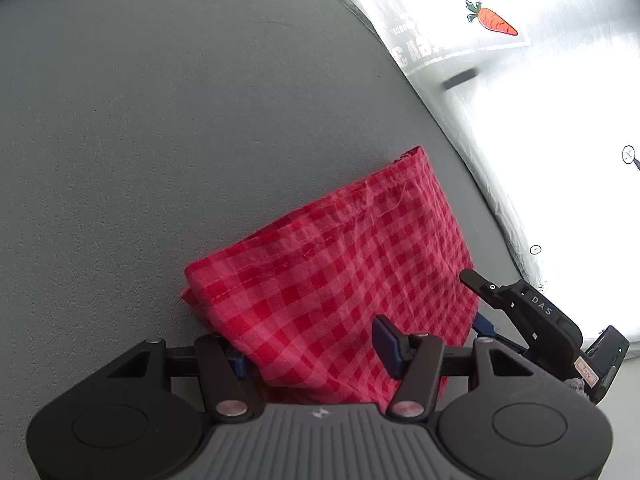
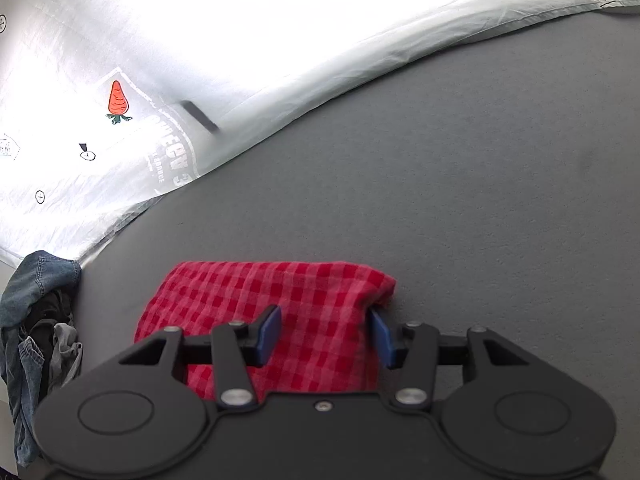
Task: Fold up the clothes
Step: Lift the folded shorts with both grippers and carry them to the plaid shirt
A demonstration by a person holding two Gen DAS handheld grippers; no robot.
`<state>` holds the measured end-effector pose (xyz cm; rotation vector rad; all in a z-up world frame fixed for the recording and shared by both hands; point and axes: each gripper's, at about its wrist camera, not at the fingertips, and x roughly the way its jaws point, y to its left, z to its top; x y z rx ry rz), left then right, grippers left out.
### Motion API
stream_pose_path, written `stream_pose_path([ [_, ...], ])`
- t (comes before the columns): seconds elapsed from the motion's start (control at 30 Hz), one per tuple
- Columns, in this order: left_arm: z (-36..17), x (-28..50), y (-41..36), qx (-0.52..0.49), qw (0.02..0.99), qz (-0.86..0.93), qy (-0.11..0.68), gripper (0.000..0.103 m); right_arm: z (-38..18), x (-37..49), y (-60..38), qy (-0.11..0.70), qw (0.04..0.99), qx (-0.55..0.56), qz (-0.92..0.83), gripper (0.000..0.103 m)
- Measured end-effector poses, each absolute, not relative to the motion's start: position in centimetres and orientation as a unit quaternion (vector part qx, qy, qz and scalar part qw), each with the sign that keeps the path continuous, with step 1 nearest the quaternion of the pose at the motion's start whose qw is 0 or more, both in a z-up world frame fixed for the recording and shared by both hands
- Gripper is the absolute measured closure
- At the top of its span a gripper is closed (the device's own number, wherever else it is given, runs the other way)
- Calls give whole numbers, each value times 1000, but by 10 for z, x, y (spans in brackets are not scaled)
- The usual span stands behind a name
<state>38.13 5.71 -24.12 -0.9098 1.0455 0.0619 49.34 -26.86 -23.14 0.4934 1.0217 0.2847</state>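
Note:
A red and pink checked cloth [image 1: 344, 264] lies folded into a small block on the grey surface [image 1: 160, 140]. My left gripper [image 1: 312, 350] is open, its blue pads straddling the cloth's near edge. In the right wrist view the same cloth [image 2: 304, 304] lies under my right gripper [image 2: 324, 336], which is open with one blue pad over the cloth and the other at its right edge. The right gripper [image 1: 532, 312] also shows at the cloth's right side in the left wrist view.
A white sheet [image 2: 240, 60] with a carrot print [image 2: 118, 98] and black marks covers the far part beyond the grey surface [image 2: 480, 180]. A heap of denim and dark clothes [image 2: 36, 328] lies at the left edge.

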Motion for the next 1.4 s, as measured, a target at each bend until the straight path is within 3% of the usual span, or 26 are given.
stream_pose_path([
  [0.1,-242,381,59,-425,769,37,476,46,-231,490,-262,483,834,224,147,91],
  [0.13,-241,380,58,-423,770,40,476,52,-231,489,-259,482,835,218,153,94],
  [0.17,-240,380,57,-413,775,39,477,64,-229,486,-256,474,839,213,163,97],
  [0.2,-240,381,55,-397,782,27,480,86,-225,481,-252,460,846,207,175,99],
  [0.9,-94,363,-19,-295,876,-166,343,90,-37,351,-335,228,951,194,82,100],
  [1.17,-86,347,-120,-239,870,-254,349,90,-36,273,-424,219,962,160,-23,100],
  [1.4,-94,325,-242,-230,872,-246,355,90,-34,247,-521,227,964,141,0,100],
])
